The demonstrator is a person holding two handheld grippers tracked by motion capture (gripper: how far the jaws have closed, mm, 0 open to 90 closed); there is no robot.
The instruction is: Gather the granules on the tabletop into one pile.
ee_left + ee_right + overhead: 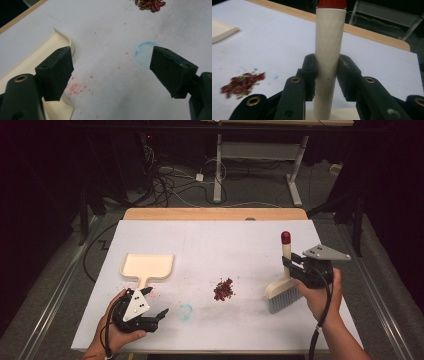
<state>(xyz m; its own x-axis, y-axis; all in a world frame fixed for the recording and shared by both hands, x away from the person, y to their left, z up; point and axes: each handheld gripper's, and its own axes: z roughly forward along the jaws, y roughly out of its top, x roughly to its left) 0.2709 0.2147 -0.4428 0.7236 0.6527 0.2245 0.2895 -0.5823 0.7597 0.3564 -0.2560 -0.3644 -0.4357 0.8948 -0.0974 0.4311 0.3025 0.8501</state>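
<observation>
Dark floor strewn with cables and the legs of a second desk frame a white-topped table (210, 240) with a wooden far edge. At its right side, the right gripper (291, 263) is clenched on the cream handle of a brush (282, 290); the right gripper view shows both pads pressed against the handle, which rises upright to a red cap. The brush's grey bristles point down toward the tabletop, though whether they touch it cannot be told. To the brush's left, well apart, lies a small pile of dark red beans (223, 289). A cream dustpan (148, 266) sits flat at the table's left, its handle pointing toward the person. The left gripper (164, 314) rests just beside that handle, jaws spread wide with nothing between them; the left gripper view shows the dustpan's edge behind one jaw. Faint red specks and a blue ring mark (185, 311) stain the surface near it.
</observation>
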